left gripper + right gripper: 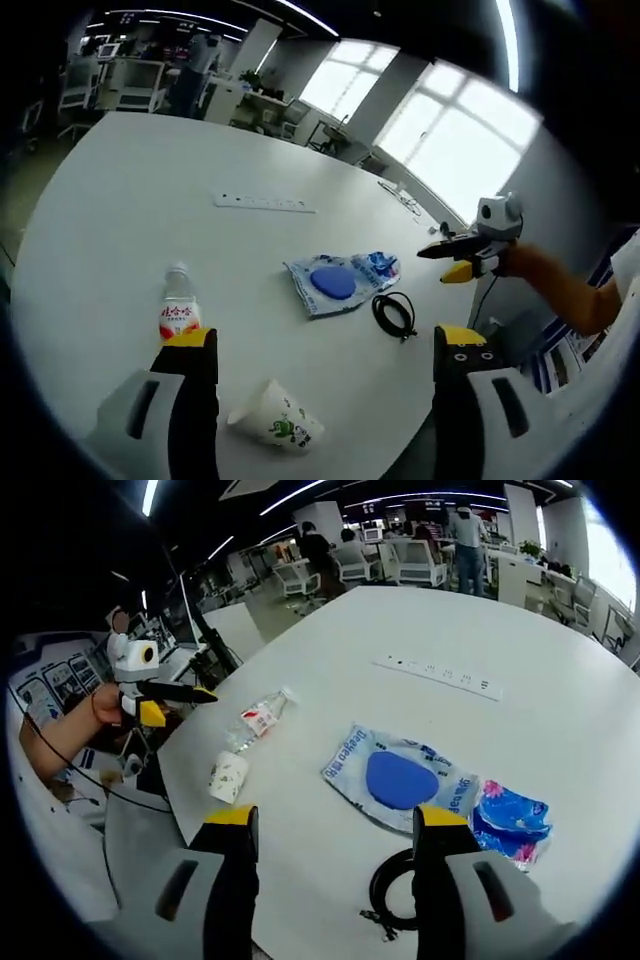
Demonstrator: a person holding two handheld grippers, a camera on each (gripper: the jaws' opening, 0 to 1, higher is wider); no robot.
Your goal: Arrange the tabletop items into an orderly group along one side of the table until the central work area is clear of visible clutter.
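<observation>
Both grippers hover above the white bench (120,200), each with its fingers apart and holding nothing.

In the left gripper view, the left gripper (325,350) frames the lower part of the frame. A water bottle (179,310) stands upright just above the left finger, and a paper cup (275,418) lies on its side at bottom centre. At centre lies a clear packet with a blue pad (332,284), a small blue wrapper (378,265) touching its right edge, and a coiled black cable (394,312) just below right. A white power strip (264,203) sits well apart, upper centre. The right gripper (455,262) shows at the right edge.

In the right gripper view, the right gripper (338,825) hangs over the cable and packet.

The items lie scattered across the centre; grouping appears not yet begun.

Risks, as judgement:
- The cup, on its side near the bench edge, may roll off if nudged.
- The bottle may topple if clipped by a finger.
- The cable coil may spring loose or drag the packet.
</observation>
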